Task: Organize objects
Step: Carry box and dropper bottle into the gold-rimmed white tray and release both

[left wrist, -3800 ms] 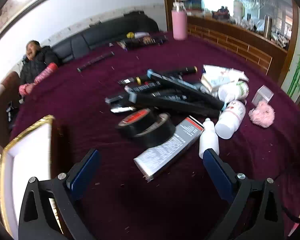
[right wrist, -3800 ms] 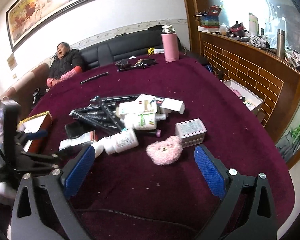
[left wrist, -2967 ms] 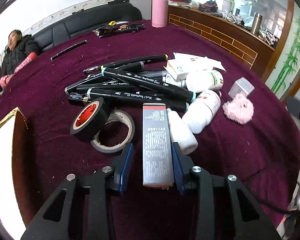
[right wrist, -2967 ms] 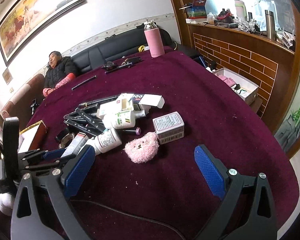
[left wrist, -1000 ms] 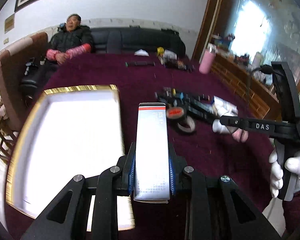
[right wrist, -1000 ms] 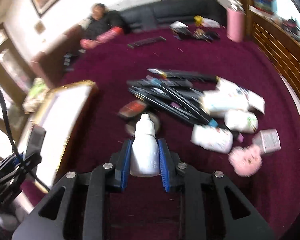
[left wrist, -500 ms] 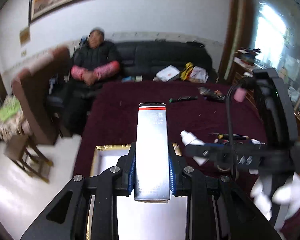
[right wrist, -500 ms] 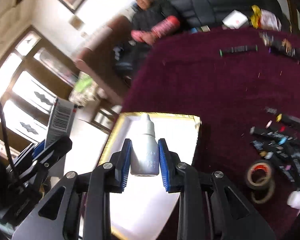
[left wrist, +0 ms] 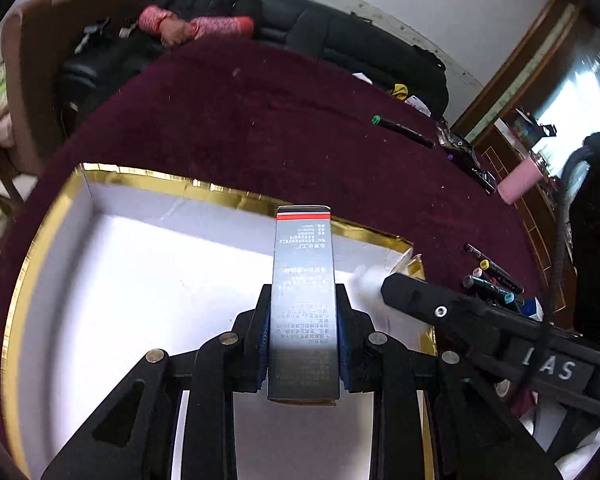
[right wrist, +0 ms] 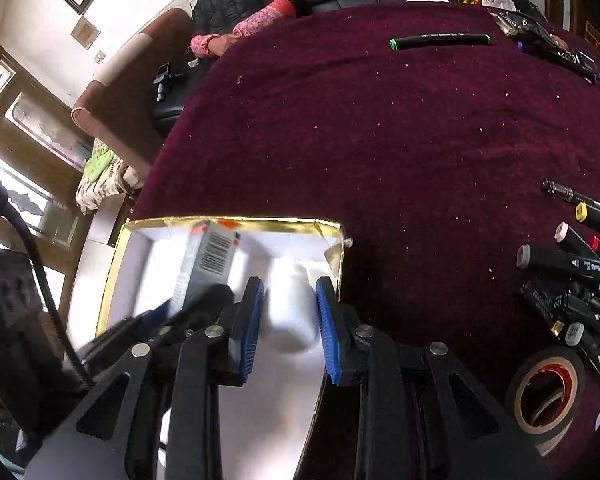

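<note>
Placement stage: both loads hang over the white, gold-rimmed cardboard tray [left wrist: 44, 240], which sits near the edge of the dark red cloth-covered desk [left wrist: 280, 120]. Your left gripper [left wrist: 303, 340] is clamped on the long grey carton with a red end band [left wrist: 303, 280], gripped across its narrow sides at the near end so that the length projects forward over the tray floor; this orientation should let it lie flat along the tray when lowered. Your right gripper [right wrist: 287, 316] has its blue pads [right wrist: 247, 320] on either side of the small white plastic bottle [right wrist: 290, 312] (blurred; whether the pads press on it or stand just clear cannot be told). The bottle sits near the tray's right wall, beside the carton and not over it, which leaves each item its own space. Black marker pens [right wrist: 572, 264] and rolls of black tape [right wrist: 548, 388] lie on the cloth to the right, not yet sorted.
</note>
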Available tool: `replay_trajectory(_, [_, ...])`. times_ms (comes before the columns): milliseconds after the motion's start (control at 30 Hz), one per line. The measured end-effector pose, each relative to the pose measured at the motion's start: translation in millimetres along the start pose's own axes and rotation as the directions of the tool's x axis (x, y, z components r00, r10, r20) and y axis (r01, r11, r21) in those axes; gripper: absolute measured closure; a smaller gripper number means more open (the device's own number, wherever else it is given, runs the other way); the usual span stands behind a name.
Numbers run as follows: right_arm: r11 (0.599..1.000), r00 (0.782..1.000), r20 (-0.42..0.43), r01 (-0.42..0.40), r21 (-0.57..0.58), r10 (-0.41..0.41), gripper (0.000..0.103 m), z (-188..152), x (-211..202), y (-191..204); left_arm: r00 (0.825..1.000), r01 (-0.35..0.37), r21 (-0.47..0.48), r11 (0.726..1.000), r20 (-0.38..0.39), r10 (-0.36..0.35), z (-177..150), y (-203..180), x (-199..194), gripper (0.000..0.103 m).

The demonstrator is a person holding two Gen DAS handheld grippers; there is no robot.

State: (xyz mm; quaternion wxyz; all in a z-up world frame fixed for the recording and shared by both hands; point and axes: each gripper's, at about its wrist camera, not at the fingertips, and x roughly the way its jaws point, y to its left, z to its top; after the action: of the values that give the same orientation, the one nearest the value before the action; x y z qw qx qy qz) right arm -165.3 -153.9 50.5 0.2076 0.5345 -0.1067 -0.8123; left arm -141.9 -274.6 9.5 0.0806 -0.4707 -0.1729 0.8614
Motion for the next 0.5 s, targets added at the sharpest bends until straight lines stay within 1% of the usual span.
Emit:
replay_trajectory(100, [1.0, 1.0, 0.003, 0.005, -0.012, -0.005, 0.077, 2.9, -1.6, 3.0, 1.0, 0.007, -0.016, 1.0, -0.016, -0.007, -1.0, 5.3, -1.6, 0.081])
replay_trajectory(200, [1.0, 1.0, 0.018, -0.007, -0.006, 0.007, 0.077, 0.6, -11.6, 0.9, 1.0, 0.001, -0.022, 1.0, -0.003, -0.001, 2.8, 0.1, -6.7, 0.081])
replay_trajectory(267, [1.0, 0.998, 0.056, -0.013, -0.015, 0.014, 0.077, -4.4, -29.1, -1.8, 1.0, -0.005, -0.014, 1.0, 0.019, 0.005, 2.6, -1.3, -15.9, 0.081])
replay_trajectory(367, [0.999, 0.992, 0.124, -0.004, -0.044, 0.01, 0.077, -18.9, -64.9, -7.0, 0.998, -0.037, -0.001, 0.999, 0.053, 0.037, -0.6, -7.6, -32.4, 0.079])
replay_trajectory(433, [0.998, 0.987, 0.159, 0.004, -0.064, 0.006, 0.072, -31.0, -84.5, -13.2, 0.996, -0.07, 0.012, 0.997, 0.05, 0.07, -3.2, -12.3, -37.1, 0.079])
replay_trajectory(467, [0.998, 0.985, 0.175, 0.009, -0.068, 0.003, 0.067, -37.4, -94.8, -17.7, 0.996, -0.079, 0.022, 0.997, 0.045, 0.078, -3.1, -13.9, -36.2, 0.079])
replay_trajectory(500, [0.998, 0.982, 0.189, 0.011, -0.065, 0.001, 0.066, -43.0, -102.0, -22.7, 0.996, -0.086, 0.028, 0.996, 0.038, 0.085, -2.1, -16.4, -32.7, 0.079])
